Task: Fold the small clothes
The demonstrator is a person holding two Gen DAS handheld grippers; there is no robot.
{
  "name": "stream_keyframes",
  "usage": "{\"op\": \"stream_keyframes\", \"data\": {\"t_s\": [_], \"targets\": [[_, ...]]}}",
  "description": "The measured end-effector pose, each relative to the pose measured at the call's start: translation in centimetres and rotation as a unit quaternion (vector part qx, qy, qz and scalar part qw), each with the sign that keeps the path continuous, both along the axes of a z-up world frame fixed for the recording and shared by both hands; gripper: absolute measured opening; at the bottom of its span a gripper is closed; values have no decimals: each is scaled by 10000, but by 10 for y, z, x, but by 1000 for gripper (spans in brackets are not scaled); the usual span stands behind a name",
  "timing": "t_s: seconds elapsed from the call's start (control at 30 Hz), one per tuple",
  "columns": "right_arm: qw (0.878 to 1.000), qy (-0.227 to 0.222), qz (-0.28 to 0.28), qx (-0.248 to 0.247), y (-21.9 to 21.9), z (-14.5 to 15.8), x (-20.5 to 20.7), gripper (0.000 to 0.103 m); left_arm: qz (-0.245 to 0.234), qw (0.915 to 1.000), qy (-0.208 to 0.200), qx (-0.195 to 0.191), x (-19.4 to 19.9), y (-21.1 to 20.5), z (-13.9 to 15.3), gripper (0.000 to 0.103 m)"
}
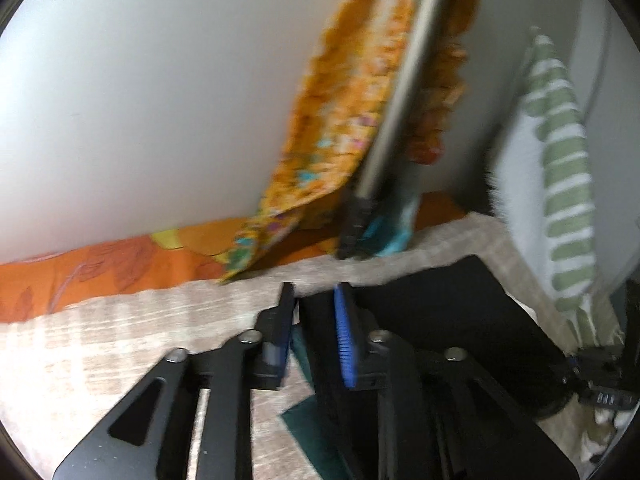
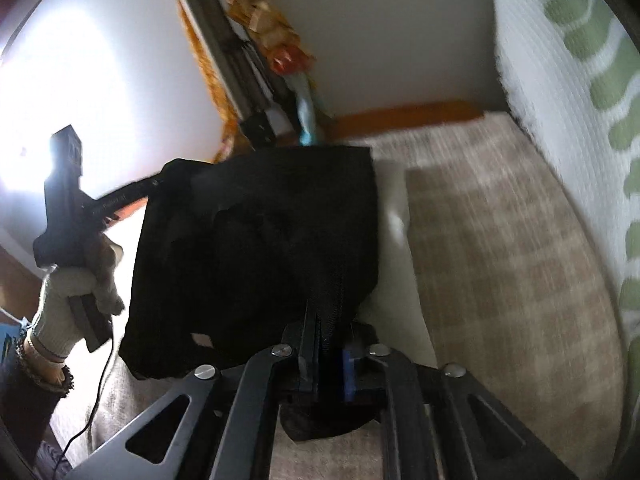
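A small black garment (image 2: pixel 260 252) hangs stretched between my two grippers above the beige checked bed cover (image 2: pixel 500 248). My right gripper (image 2: pixel 328 356) is shut on its near edge. My left gripper (image 1: pixel 312 332) holds the garment's other side (image 1: pixel 440 320) between its fingers; in the right wrist view it shows at the garment's far left corner (image 2: pixel 160 180), held by a gloved hand (image 2: pixel 68 304).
An orange patterned cloth (image 1: pixel 340 112) hangs over a metal tripod leg (image 1: pixel 400 92) by the white wall. A white and green towel (image 1: pixel 560 184) hangs at the right. An orange sheet (image 1: pixel 100 272) lies along the wall. A white pillow (image 2: pixel 396 240) lies under the garment.
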State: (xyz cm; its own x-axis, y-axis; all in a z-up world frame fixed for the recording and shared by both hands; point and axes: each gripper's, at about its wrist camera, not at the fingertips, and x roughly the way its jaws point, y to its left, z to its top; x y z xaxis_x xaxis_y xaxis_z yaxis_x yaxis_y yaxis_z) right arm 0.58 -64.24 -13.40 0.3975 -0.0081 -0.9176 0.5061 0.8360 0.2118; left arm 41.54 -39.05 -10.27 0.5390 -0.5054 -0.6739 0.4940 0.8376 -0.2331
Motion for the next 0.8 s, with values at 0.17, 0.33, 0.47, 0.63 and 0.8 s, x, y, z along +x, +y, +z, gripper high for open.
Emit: {"op": "stream_keyframes", "data": {"t_s": [0.17, 0.33, 0.47, 0.63, 0.8], "targets": [[9991, 212, -70, -347, 6, 3, -9, 31, -43, 10000, -50, -25, -6, 17, 14, 35], [9978, 117, -295, -587, 13, 25, -16, 38, -224, 9997, -96, -21, -27, 35, 30, 51], [9962, 0, -434, -760, 28, 46, -20, 55, -289, 9995, -140, 11, -46, 43, 45, 57], [9935, -200, -453, -1027, 64, 84, -32, 68, -367, 9988, -316, -60, -87, 63, 72, 66], [9880, -191, -418, -1473, 105, 117, -47, 81, -481, 9976, -494, -83, -131, 82, 95, 67]]}}
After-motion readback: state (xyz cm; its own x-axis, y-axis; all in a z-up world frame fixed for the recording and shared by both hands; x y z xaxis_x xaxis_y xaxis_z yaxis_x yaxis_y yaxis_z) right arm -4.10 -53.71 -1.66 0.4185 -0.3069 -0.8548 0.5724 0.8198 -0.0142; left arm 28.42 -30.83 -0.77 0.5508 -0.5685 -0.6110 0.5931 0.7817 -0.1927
